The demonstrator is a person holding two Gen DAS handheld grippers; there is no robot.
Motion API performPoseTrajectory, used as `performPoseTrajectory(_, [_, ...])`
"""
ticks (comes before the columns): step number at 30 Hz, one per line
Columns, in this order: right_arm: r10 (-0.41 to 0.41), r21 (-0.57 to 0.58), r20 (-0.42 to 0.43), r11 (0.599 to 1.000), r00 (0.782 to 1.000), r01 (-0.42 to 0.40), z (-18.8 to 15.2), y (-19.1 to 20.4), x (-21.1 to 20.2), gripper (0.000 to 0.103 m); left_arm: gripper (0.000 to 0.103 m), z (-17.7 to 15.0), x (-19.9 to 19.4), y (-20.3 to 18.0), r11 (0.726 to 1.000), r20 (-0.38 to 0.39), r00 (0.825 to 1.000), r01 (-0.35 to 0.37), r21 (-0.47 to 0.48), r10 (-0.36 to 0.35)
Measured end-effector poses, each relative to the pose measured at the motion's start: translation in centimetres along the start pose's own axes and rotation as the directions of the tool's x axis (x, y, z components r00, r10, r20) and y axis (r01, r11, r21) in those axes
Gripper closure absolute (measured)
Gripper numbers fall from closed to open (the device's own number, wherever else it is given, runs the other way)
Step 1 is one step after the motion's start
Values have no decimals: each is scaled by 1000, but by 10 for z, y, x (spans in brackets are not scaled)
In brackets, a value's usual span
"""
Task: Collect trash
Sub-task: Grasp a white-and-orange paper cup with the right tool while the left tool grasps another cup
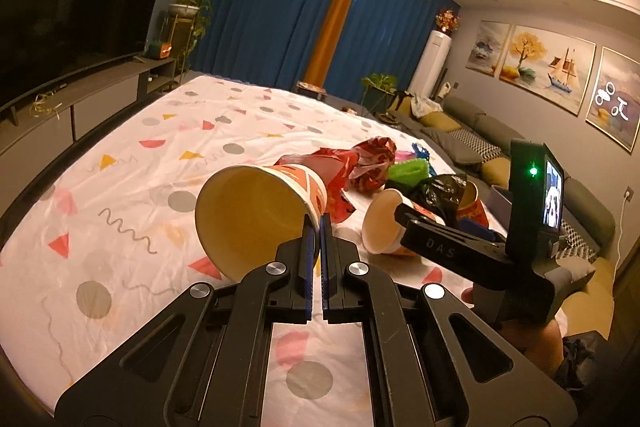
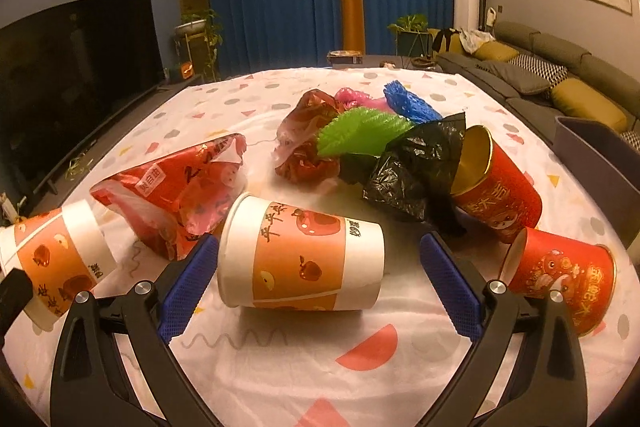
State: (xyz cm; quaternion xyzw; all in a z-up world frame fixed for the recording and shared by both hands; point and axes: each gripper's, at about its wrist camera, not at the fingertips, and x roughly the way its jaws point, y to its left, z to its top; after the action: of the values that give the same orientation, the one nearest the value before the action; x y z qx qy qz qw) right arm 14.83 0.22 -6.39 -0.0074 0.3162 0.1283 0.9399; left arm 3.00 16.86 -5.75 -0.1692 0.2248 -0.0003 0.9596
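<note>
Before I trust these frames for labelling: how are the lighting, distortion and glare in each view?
Left wrist view: warm dim light, ceiling lamps blown out, strong fisheye bending of the table, dark vignette corners; the left hand-held gripper and its orange paper cup look sharp. Right wrist view: same orange cast, curved edges, glare on the black plastic bag, near tablecloth overexposed.

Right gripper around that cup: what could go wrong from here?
1. The lying cup sits between open jaws of the right gripper; closing could crush it or roll it.
2. The left gripper pinches only its cup's rim, so it might slip.
</note>
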Motion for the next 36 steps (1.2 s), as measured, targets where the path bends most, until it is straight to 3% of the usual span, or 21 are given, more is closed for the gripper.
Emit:
performPoseTrajectory(2, [2, 0, -14, 1000, 1000, -2, 1, 0, 3, 7, 101, -1, 0, 0, 1000, 0, 1000, 1, -1, -1])
performPoseTrajectory(6, [7, -7, -34, 1000, 999, -7, 0, 1, 7, 22, 101, -1, 2, 1, 1000, -2, 1000, 1, -1, -1])
performPoseTrajectory(15, [-1, -28, 0, 1000, 1000, 1, -3, -5, -11, 23, 101, -1, 2, -4, 1000, 0, 1000, -3, 15, 3])
performPoseTrajectory(23, [32, -28, 87, 999, 996, -29, 0, -18, -54, 23, 101, 8, 1, -23, 999, 1, 1000, -5, 48, 5])
performPoseTrajectory(36, [2, 8, 228, 1000, 974, -4, 12, -64, -113, 23, 101, 30, 16, -84, 991, -1, 999, 52, 124, -52])
